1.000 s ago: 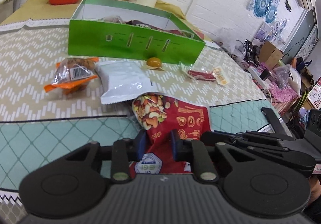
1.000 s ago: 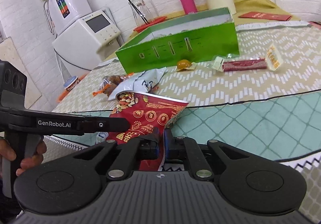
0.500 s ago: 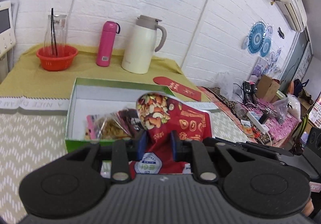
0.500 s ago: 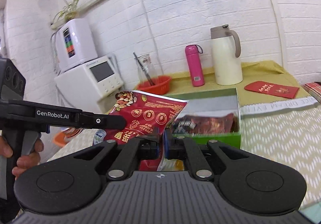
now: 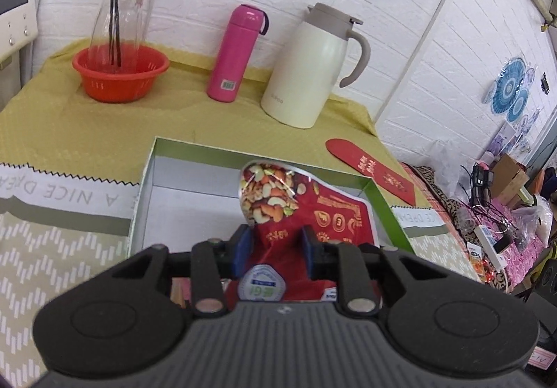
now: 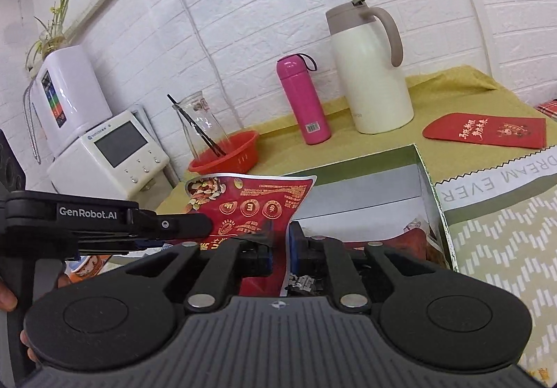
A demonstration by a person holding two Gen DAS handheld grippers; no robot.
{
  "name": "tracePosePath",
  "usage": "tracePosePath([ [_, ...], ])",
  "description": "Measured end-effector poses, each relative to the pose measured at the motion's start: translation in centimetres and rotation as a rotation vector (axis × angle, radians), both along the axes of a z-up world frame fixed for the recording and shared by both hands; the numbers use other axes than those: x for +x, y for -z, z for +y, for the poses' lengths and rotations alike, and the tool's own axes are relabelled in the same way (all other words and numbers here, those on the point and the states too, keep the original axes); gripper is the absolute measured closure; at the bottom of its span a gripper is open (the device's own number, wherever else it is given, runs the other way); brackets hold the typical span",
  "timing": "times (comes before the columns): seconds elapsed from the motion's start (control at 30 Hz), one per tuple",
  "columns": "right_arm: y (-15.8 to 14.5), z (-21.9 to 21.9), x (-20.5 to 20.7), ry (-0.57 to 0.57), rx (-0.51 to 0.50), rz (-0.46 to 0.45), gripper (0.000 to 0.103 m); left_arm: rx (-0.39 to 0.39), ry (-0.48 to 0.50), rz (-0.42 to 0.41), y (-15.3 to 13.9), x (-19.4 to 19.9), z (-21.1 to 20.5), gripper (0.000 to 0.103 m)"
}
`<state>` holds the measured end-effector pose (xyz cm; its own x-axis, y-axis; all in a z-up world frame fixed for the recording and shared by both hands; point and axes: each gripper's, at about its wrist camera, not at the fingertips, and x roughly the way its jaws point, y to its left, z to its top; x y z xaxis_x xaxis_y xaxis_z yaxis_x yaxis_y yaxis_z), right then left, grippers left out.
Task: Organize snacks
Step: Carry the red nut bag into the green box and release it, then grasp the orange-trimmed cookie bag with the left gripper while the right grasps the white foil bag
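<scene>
Green cardboard box (image 5: 384, 210) stands near the far edge of the table (image 5: 52, 245), and the red nut bag (image 5: 306, 214) hangs over its open top, between both tools. The bag is wide and limp; it could catch on the box's right wall or fold over the packets already inside. The left gripper (image 5: 273, 248) has just been opening, its pads now clear of the bag between them. The right gripper (image 6: 280, 250) likewise has just parted, bag edge loose between.
</scene>
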<state>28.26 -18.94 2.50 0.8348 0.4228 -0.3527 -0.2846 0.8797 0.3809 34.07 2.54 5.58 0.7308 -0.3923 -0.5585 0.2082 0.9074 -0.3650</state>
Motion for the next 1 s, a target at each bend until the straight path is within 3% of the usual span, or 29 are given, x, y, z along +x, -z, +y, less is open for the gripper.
tracePosePath([
  [0.03, 0.2, 0.2, 0.2, 0.003, -0.024, 0.008, 0.052, 0.007, -0.016, 0.008, 0.3, 0.2, 0.2, 0.048],
  [0.07, 0.3, 0.3, 0.2, 0.004, -0.051, 0.001, 0.016, -0.002, -0.026, 0.012, 0.4, 0.1, 0.4, 0.036],
  [0.1, 0.3, 0.4, -0.2, 0.006, -0.071, -0.026, 0.000, -0.022, -0.033, 0.005, 0.5, -0.1, 0.8, 0.034],
  [0.23, -0.1, 1.0, -2.7, 0.013, -0.154, -0.175, 0.000, 0.017, -0.099, -0.026, 0.3, -1.1, 1.1, 0.012],
  [0.27, -0.2, 1.3, -3.0, 0.011, -0.182, -0.189, 0.000, 0.045, -0.113, -0.032, 0.3, -1.3, 1.0, 0.000],
  [0.4, -0.6, 2.0, -3.5, -0.009, -0.231, -0.182, 0.000, 0.091, -0.140, -0.070, -0.3, -3.0, 1.1, 0.000],
  [0.77, -2.3, 1.9, -8.2, -0.051, -0.174, -0.114, 0.000, 0.188, -0.206, -0.118, -2.7, -9.2, 1.5, 0.000],
  [1.0, -2.2, 2.8, -12.5, -0.095, -0.221, -0.096, 0.000, 0.195, -0.196, -0.135, -2.8, -13.5, 1.9, 0.000],
])
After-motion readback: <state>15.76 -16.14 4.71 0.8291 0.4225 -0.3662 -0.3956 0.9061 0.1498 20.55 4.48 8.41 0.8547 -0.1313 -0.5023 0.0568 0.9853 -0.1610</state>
